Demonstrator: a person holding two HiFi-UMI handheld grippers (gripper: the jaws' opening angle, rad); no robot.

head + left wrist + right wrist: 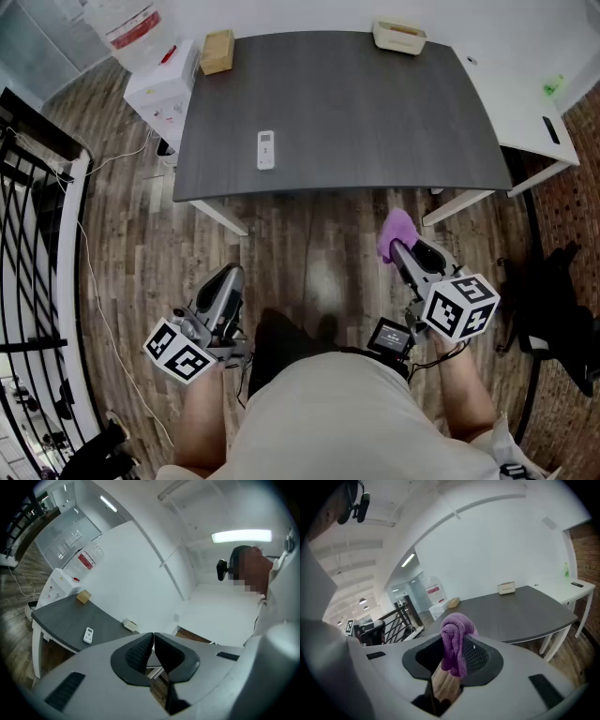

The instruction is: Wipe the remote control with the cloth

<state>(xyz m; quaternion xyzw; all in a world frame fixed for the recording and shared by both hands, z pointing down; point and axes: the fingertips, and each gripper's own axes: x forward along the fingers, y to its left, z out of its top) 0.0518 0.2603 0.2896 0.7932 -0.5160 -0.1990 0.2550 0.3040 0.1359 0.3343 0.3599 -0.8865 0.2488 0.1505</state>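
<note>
A small white remote control (266, 150) lies on the dark grey table (375, 103), near its front left; it also shows in the left gripper view (88, 635). My right gripper (398, 246) is held low in front of the table, over the floor, shut on a bunched purple cloth (395, 232) that sticks out between its jaws (454, 643). My left gripper (228, 279) hangs at the left, well short of the table, shut with nothing between its pads (138, 654).
A wooden block (217, 51) and a cream box (398, 36) sit along the table's far edge. A white cabinet (161, 89) stands left of it, a white side desk (525, 103) to the right. A black railing (28, 244) runs along the left.
</note>
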